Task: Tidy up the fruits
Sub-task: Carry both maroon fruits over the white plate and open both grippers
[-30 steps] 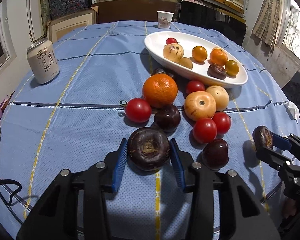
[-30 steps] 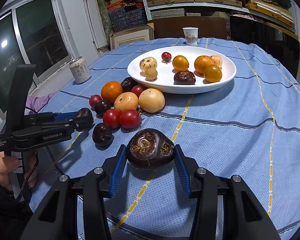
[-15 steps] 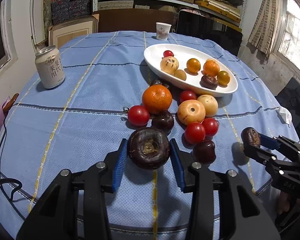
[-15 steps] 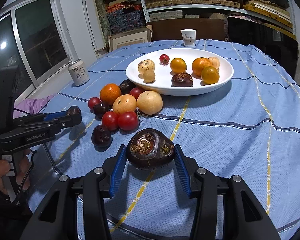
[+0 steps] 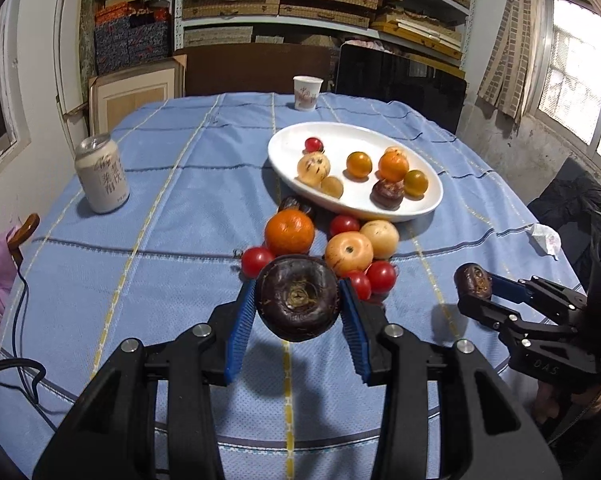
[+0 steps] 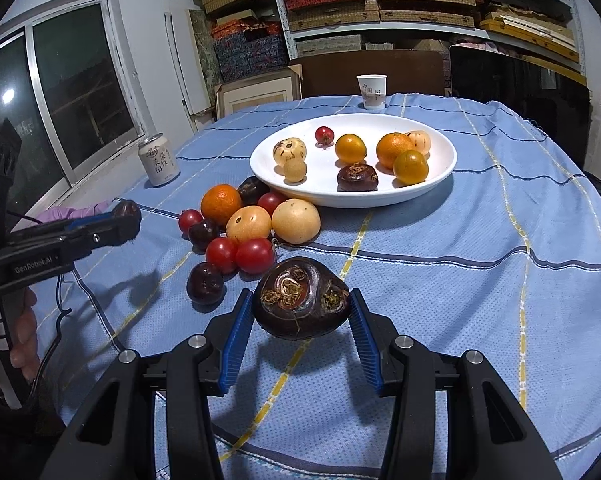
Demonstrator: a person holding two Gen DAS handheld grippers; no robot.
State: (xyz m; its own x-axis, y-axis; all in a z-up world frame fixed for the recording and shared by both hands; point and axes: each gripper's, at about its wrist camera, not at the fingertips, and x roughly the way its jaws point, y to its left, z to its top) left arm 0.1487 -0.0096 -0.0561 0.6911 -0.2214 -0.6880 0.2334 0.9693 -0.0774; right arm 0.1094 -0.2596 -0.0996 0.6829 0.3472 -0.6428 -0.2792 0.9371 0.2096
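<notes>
**Two dark fruits held up over the table**

The left gripper [image 5: 298, 306] is clamped on a dark fruit [image 5: 297, 297], with one blue pad pressing on each side. The fruit is round and a bit flat. Its wide way runs across from pad to pad. Its little brown middle spot faces back at the camera. The skin is almost black and a bit rough. It hangs in the air above the blue cloth [image 5: 160, 216].

The right gripper [image 6: 300, 306] squeezes its own brown fruit [image 6: 300, 298] the same way. This one is lumpy and egg-shaped, and its long way also runs from pad to pad. It is shiny dark brown, with dry yellow-brown knots facing the camera. It is off the cloth too.

Just past both grippers lies a pile of loose fruit: red tomatoes [image 6: 254, 255], dark plums [image 6: 205, 283], an orange [image 6: 221, 204] and two pale yellow fruits [image 6: 296, 221]. Behind the pile sits a white plate [image 6: 436, 178] with more fruit on it. A can [image 5: 102, 180] stands well off to the left. A paper cup [image 6: 371, 91] stands at the far end.
</notes>
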